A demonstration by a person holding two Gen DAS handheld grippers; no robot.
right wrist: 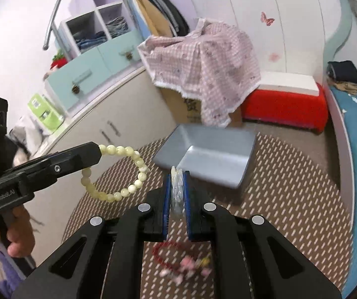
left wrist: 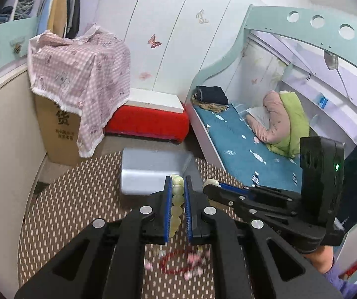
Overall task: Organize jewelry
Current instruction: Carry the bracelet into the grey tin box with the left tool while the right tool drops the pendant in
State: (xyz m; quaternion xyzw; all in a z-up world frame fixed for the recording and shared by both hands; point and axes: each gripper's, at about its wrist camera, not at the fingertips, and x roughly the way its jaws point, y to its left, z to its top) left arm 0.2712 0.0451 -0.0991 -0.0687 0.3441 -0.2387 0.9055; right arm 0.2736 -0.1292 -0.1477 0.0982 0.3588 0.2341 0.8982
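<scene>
My left gripper [left wrist: 177, 180] is shut on a pale yellow-green bead bracelet [left wrist: 176, 201]; in the right wrist view the gripper [right wrist: 98, 149] holds the bracelet [right wrist: 126, 172] hanging as a loop above the table. My right gripper [right wrist: 177, 174] is shut on a clear white bead bracelet [right wrist: 177, 194]; in the left wrist view the right gripper [left wrist: 209, 184] comes in from the right with a bead showing at its tip. A grey open box [right wrist: 213, 154] [left wrist: 151, 172] stands just ahead. A red bead bracelet [left wrist: 176, 264] [right wrist: 168, 251] and a pink one [right wrist: 191, 266] lie below.
The round table has a brown mat with white dashes [right wrist: 290, 199]. Beyond it stand a carton under pink checked cloth [left wrist: 79, 82], a red box [left wrist: 148, 122], a bed with a blue mattress [left wrist: 240, 144] and a cream cabinet [right wrist: 98, 119].
</scene>
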